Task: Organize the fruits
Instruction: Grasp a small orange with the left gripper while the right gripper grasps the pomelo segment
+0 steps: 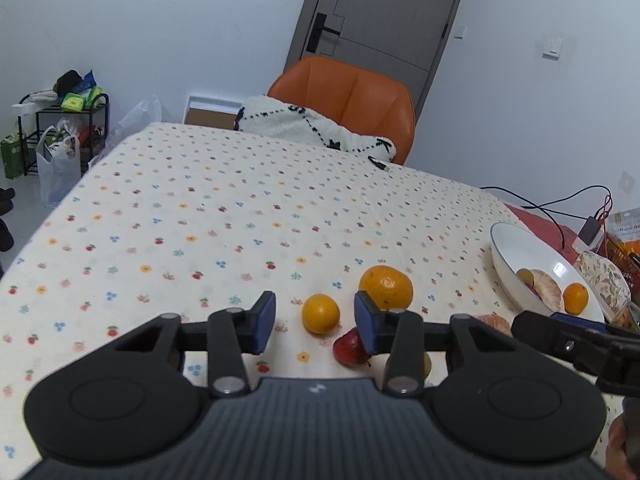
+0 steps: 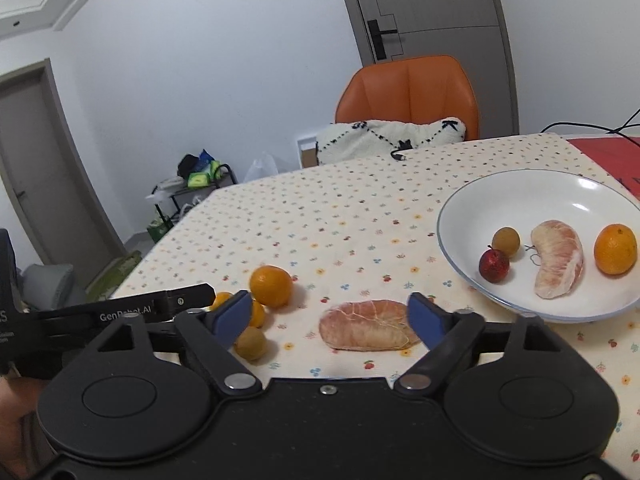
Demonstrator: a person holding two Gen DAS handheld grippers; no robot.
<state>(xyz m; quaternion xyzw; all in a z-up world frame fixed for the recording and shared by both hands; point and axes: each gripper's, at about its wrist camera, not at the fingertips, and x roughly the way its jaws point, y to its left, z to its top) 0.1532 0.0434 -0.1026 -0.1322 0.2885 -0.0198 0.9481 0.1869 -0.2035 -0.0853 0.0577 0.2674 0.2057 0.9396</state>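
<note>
Left tongs [image 1: 315,322] narrowed but gripping nothing, small orange [image 1: 321,313] sitting loose between the pads. Right tongs [image 2: 331,316] wide, straddling the pomelo wedge [image 2: 369,325] (bowl [image 2: 532,188] off right). Could easily squirt that round orange sideways into the red fruit [image 1: 349,347] if closing off-center.

A lived-in home dining room: a table [image 1: 240,208] under a fruit-print cloth, an orange chair [image 1: 352,96] holding a fleecy blanket [image 1: 304,124], a closed grey door [image 1: 384,8], and a rack [image 1: 68,128] apparently crammed with household clutter.
</note>
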